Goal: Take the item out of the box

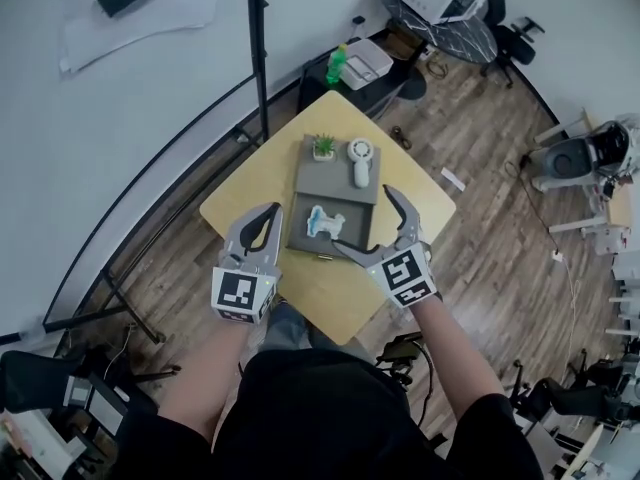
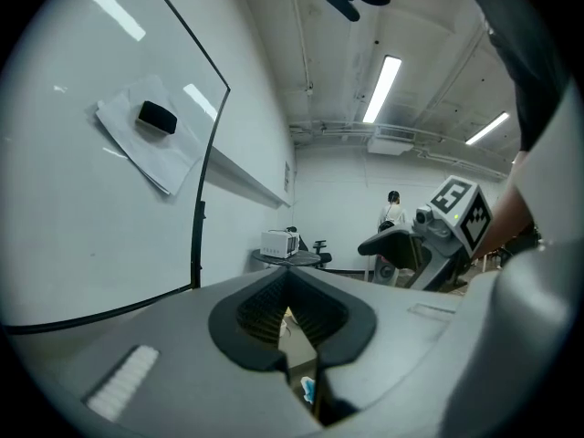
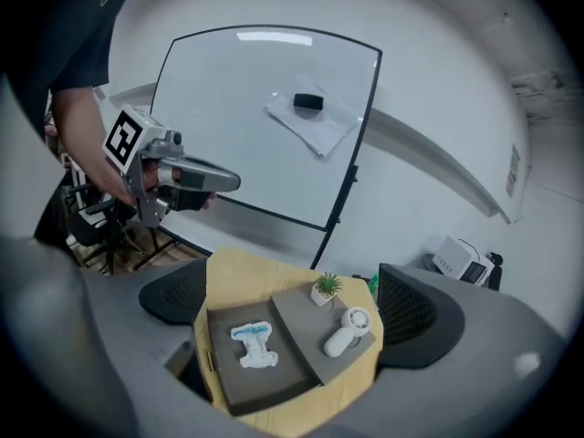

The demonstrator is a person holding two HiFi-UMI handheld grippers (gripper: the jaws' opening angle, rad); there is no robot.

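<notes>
At frame centre, a white-and-blue item point(image 1: 323, 221) is seen lying in the grey box point(image 1: 298, 236). The left gripper point(image 1: 271, 209) is held with jaws together, the right gripper point(image 1: 363, 218) with jaws wide apart.

The item point(image 1: 325, 221) lies in the box point(image 1: 355, 234); behind, plant point(image 1: 324, 147) and fan point(image 1: 360, 160) sit on the lid point(image 1: 335, 180).

One box point(image 1: 300, 239), one diaper point(image 1: 323, 221), one plant point(image 1: 324, 147), one fan point(image 1: 360, 160)

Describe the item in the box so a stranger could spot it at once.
On the yellow table sits an open grey box. In its sunken near half lies a flat white item with a blue stripe. Unlike the potted plant and white hand fan on the lid behind, it alone lies inside.
</notes>
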